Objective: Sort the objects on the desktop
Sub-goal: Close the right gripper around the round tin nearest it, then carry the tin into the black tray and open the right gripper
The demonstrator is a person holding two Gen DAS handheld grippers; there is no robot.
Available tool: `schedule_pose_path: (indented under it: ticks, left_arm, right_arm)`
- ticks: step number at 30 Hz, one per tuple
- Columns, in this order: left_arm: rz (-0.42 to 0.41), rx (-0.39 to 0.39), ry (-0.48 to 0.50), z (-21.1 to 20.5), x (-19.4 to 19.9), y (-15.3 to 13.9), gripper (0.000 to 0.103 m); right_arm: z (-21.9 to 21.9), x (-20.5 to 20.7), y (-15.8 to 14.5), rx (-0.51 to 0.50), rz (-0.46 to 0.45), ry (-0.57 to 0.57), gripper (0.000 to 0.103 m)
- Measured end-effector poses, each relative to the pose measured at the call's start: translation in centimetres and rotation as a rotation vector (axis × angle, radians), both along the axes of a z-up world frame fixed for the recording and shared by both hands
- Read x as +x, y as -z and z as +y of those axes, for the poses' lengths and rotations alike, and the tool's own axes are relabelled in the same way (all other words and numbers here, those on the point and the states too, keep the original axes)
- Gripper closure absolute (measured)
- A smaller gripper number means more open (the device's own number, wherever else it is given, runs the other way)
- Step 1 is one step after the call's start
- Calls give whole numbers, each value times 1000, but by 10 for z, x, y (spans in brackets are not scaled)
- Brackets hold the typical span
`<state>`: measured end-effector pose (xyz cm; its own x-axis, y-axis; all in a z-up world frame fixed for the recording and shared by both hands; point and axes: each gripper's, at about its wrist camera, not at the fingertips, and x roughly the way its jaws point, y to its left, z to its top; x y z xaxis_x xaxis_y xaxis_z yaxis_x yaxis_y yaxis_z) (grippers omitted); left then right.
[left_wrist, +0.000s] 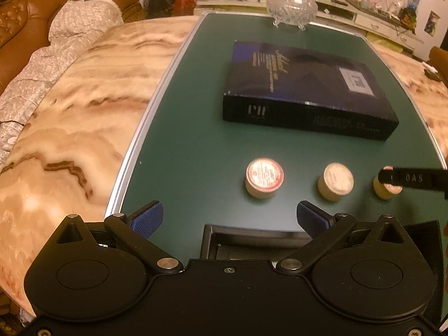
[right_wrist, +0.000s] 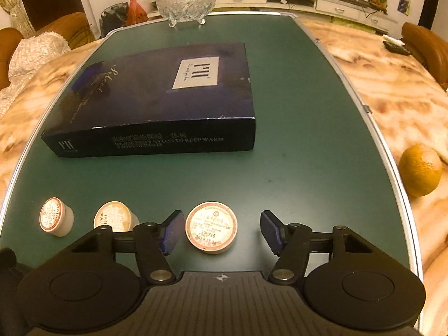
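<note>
Your right gripper (right_wrist: 215, 232) brackets the nearest round tub (right_wrist: 211, 227) on the green mat (right_wrist: 308, 140), pads not yet pressing; likely light, rigid, slick-lidded, so pinch its sides.

A brown leather sofa (left_wrist: 25, 14) stands beside the marble bench (left_wrist: 84, 106). White cabinets (right_wrist: 322, 2) line the far wall.

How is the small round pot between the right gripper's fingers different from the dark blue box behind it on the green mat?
The small round pot is a pale little cylinder; the dark blue box is a broad flat rectangle, far larger. The pot's top is a white label ringed in red; the box's top carries a pale label with dark bars. The pot sits between the right gripper's open fingers; the box lies clear of both grippers. Both rest on the green mat.
</note>
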<state>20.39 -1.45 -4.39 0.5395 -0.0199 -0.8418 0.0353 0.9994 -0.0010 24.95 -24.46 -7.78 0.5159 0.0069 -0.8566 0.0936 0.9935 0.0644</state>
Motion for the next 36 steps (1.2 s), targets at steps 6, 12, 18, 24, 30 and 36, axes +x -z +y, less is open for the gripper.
schedule_pose_path:
  ticks: [6, 12, 18, 24, 30, 36]
  left_arm:
    - [12, 6, -9, 3, -2, 3, 0]
    - [13, 9, -20, 8, -5, 2, 0]
    - [17, 14, -27, 13, -10, 1, 0]
    - [-4, 3, -38, 23, -24, -11, 0]
    - [-10, -23, -42, 30, -47, -22, 0]
    - [2, -44, -31, 32, -71, -22, 0]
  right_arm:
    - [2, 3, 3, 19, 10, -14, 57]
    - [3, 4, 2, 17, 3, -21, 58]
    - [2, -8, -15, 39, -28, -34, 58]
    - [7, -53, -58, 61, -92, -84, 58]
    - [21, -110, -79, 60, -69, -128, 58]
    - [31, -133, -51, 0, 25, -117, 58]
